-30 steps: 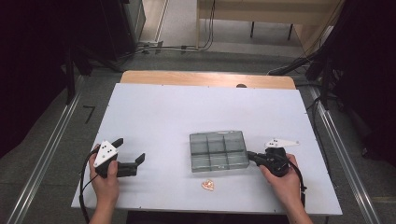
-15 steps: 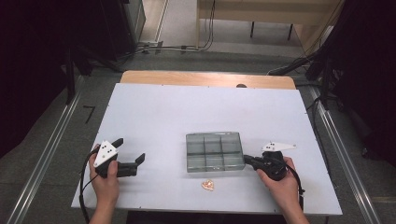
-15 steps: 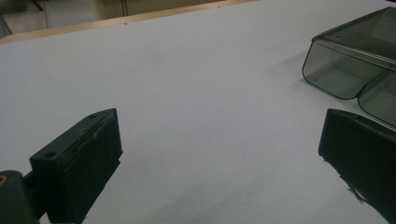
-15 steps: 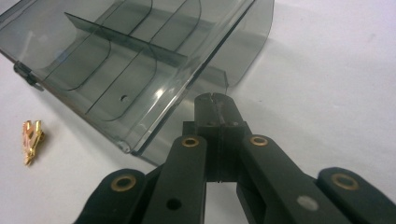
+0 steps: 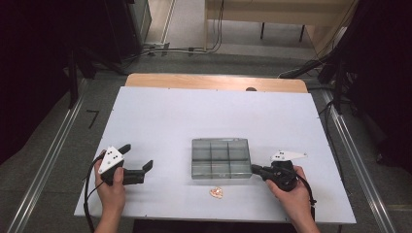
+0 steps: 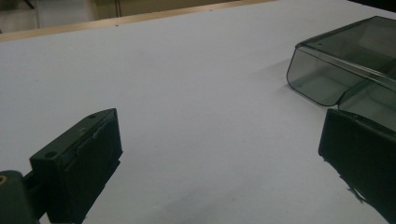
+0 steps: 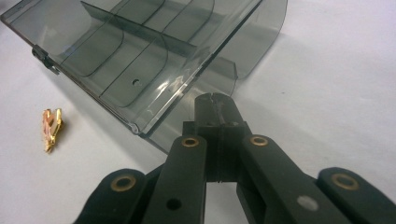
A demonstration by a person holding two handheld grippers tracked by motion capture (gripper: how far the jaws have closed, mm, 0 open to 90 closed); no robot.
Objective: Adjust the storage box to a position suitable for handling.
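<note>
- At the lower left of the high view, the left gripper (image 5: 137, 170) rests on the white counter (image 5: 194, 111) in the person's left hand (image 5: 111, 187), and its fingers (image 6: 77, 163) are spread wide with nothing between them.
- In the left gripper view those fingers sit at the bottom corners with bare counter between, and one rounded corner of the clear box shows at the upper right, well apart from them.
- The smoky clear compartment box (image 5: 221, 158) lies flat just below the centre of the high view, divided into two rows of three cells.
- A small gold-and-pink trinket (image 5: 216, 192) lies on the counter just below the box's lower edge, near it but apart.
- At the lower right of the high view, the right gripper (image 5: 256, 169) is held in the right hand (image 5: 291, 191), its tip at the box's lower right corner.
- In the right gripper view its fingers (image 7: 215, 109) are pressed fully together at the box's rounded corner wall; whether they pinch the thin wall or only touch it is hard to tell.
</note>
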